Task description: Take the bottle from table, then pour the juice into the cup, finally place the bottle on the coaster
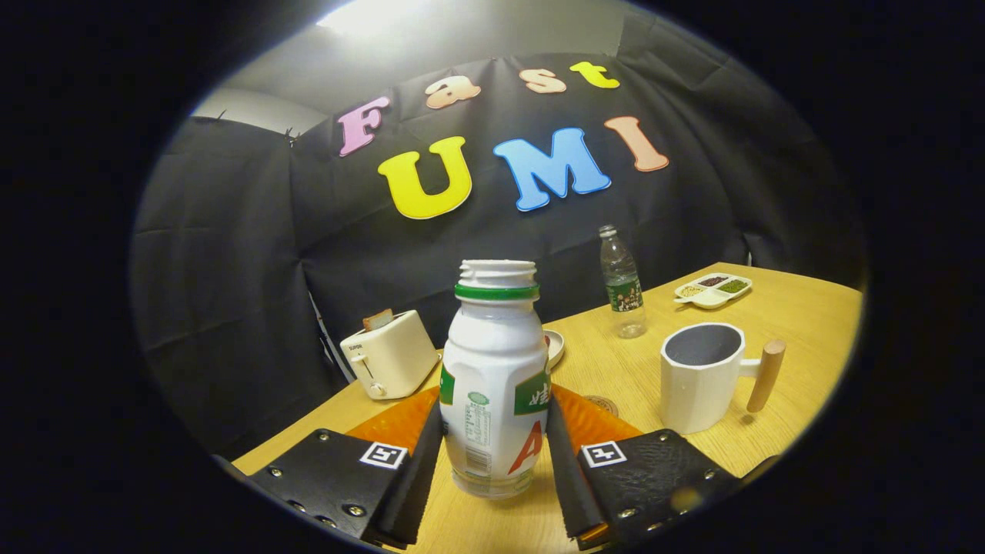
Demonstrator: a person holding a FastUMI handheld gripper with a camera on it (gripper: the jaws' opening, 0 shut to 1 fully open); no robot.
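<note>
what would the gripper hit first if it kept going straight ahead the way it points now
Nothing new at once: the bottle already sits between the gripper's fingers, which look closed on its sides. Pushed on, the bottle would likely meet the small dish just behind it; depth is unclear.

Staged recording booth, not real kitchen: black cloth wall (254, 254) hung behind wooden table (800, 308). Kitchen props were laid out on it: toaster (388, 355) with bread, mug (704, 377), water bottle (623, 285), divided snack tray (713, 290). Gripper (492, 454) fingers pressed opened juice bottle (494, 385).
</note>
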